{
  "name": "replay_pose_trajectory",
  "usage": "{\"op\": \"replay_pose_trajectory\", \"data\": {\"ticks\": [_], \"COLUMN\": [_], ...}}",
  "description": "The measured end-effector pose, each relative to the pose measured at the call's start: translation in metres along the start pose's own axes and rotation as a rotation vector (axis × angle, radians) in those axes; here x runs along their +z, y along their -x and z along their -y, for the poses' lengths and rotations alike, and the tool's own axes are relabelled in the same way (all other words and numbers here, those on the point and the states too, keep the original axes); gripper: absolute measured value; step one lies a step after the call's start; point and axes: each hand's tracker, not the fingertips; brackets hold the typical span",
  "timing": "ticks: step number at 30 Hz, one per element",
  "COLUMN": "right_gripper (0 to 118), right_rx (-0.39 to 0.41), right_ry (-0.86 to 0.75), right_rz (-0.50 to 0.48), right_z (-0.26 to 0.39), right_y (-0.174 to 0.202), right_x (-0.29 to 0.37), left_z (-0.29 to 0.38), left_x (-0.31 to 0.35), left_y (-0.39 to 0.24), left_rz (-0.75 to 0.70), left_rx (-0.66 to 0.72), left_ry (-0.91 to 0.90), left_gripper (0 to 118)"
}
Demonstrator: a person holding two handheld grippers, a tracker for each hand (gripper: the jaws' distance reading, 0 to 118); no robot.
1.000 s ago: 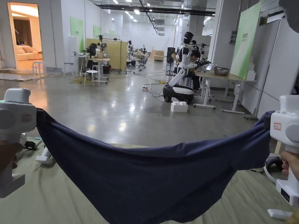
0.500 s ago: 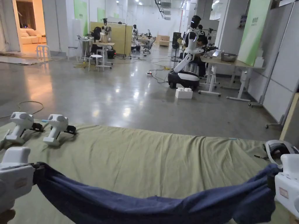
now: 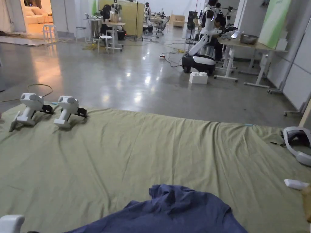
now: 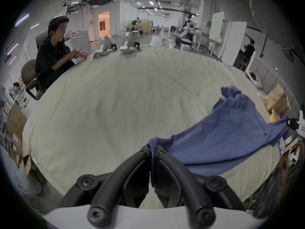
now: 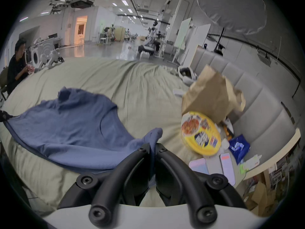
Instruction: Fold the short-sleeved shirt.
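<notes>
The short-sleeved shirt [image 3: 170,209], dark blue, lies partly on the green sheet [image 3: 136,151] at the near edge of the bed, at about 6 o'clock in my head view, with a bunched fold of cloth standing up at its far end.

I have one edge of it in each tool. My left gripper [image 4: 152,151] has its jaws pressed together with a strip of blue cloth pinched between the tips; from there the shirt spreads away toward 2 o'clock in the left gripper view, ending at the other tool. My right gripper [image 5: 152,147] is likewise closed down on a bunched corner, and in its own view the shirt fans out toward 10 o'clock.

So the held edge runs side to side between my two hands, and the body of the shirt lies ahead of both sets of jaws, toward 12 o'clock across the bed. Neither hand is clearly nearer the loose far end; it sits about midway between them.

I judge the shirt is being laid out flat, with folding proper not yet begun. On the right, a brown paper bag [image 5: 212,93] and a yellow-lidded bowl [image 5: 200,131] sit near that gripper, so I would keep the cloth from sweeping toward them.
</notes>
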Motion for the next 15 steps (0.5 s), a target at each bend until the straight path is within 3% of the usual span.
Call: {"op": "replay_pose_trajectory", "data": {"ticks": [7,8,9,10,11,12,13,15], "right_gripper": [9,14,29,38,46,65,73,74], "right_rx": [-0.034,-0.042,-0.041,-0.034,-0.033,-0.035,-0.037,-0.044], "right_ry": [0.009,-0.016,-0.042,-0.069,-0.095,-0.121,-0.152,-0.215], "right_rz": [0.027,0.025,0.032,0.037,0.037,0.031,0.022,0.008], "right_z": [0.013,0.008,0.004,-0.002,-0.008,-0.014,-0.02,-0.032], "right_y": [-0.002,-0.001,0.002,0.003,0.005,0.007,0.008,0.016], "right_x": [-0.01,-0.004,0.003,0.008,0.013,0.018,0.023,0.034], "left_z": [0.005,0.005,0.003,-0.001,-0.005,-0.006,-0.01,-0.021], "left_x": [-0.003,-0.001,0.002,0.006,0.01,0.013,0.019,0.03], "left_y": [-0.001,-0.001,-0.003,-0.007,-0.009,-0.012,-0.015,-0.023], "left_rz": [-0.012,-0.021,-0.027,-0.046,-0.074,-0.083,-0.062,-0.041], "left_rx": [0.0,-0.01,-0.017,-0.027,-0.04,-0.042,-0.038,-0.038], "left_ry": [0.029,0.017,0.005,-0.021,-0.046,-0.061,-0.1,-0.144], "left_gripper": [6,7,9,15,35,69,70,70]}}
